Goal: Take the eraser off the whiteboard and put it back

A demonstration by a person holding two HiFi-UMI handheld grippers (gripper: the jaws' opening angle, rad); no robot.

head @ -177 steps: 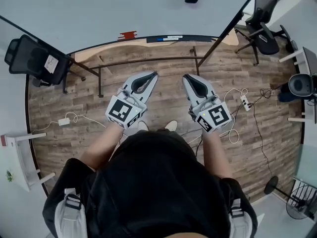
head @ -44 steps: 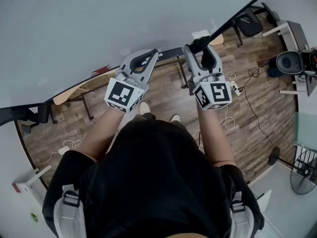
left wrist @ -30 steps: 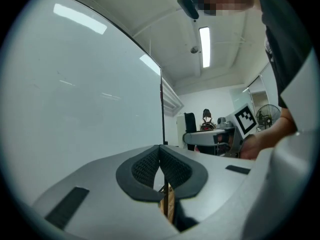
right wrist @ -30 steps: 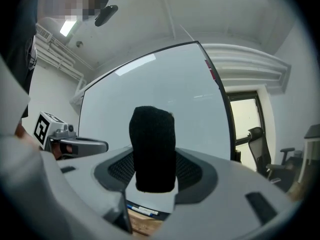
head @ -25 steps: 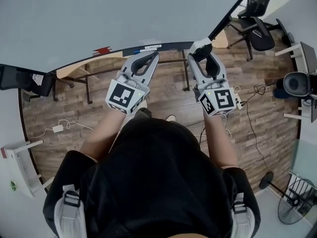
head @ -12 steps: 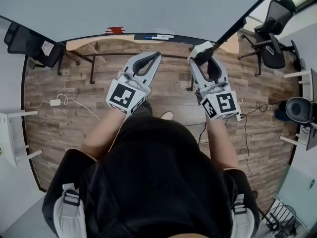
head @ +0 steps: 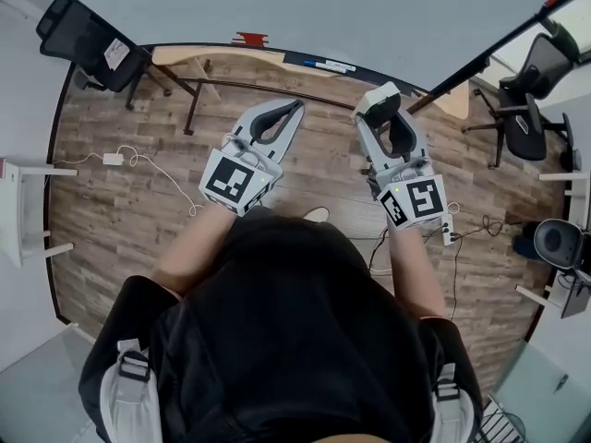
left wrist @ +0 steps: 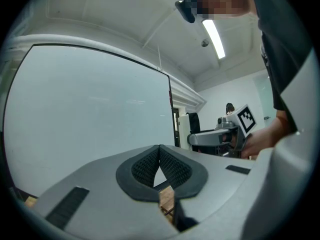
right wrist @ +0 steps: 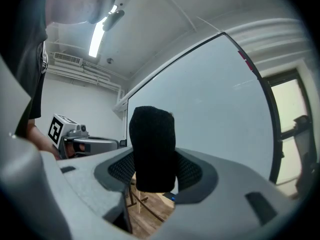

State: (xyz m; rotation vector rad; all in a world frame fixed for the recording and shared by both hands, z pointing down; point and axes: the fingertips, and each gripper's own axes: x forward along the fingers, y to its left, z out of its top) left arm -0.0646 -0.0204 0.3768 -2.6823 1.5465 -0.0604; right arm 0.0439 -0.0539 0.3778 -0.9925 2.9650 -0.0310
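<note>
In the head view the whiteboard (head: 323, 7) fills the top of the picture, with its marker tray (head: 319, 65) along the lower edge. My right gripper (head: 380, 105) is shut on the eraser (head: 375, 98), held a little short of the board near the tray's right end. From the right gripper view the eraser (right wrist: 152, 144) is a black felt block upright between the jaws of my right gripper (right wrist: 152, 159), with the whiteboard (right wrist: 210, 99) behind it. My left gripper (head: 295, 109) is level beside it, shut and empty. Its pads (left wrist: 150, 164) meet at the tip.
Office chairs stand at the far left (head: 88, 40) and far right (head: 540, 63). A power adapter with cable (head: 115, 159) lies on the wood floor, more cables at the right (head: 452, 238). The board's stand legs (head: 194, 109) reach onto the floor. A white table (head: 18, 210) is at the left.
The person has turned, so the board and floor have swung round in the head view. Both grippers moved sideways along the board. The right one still grips the eraser.
</note>
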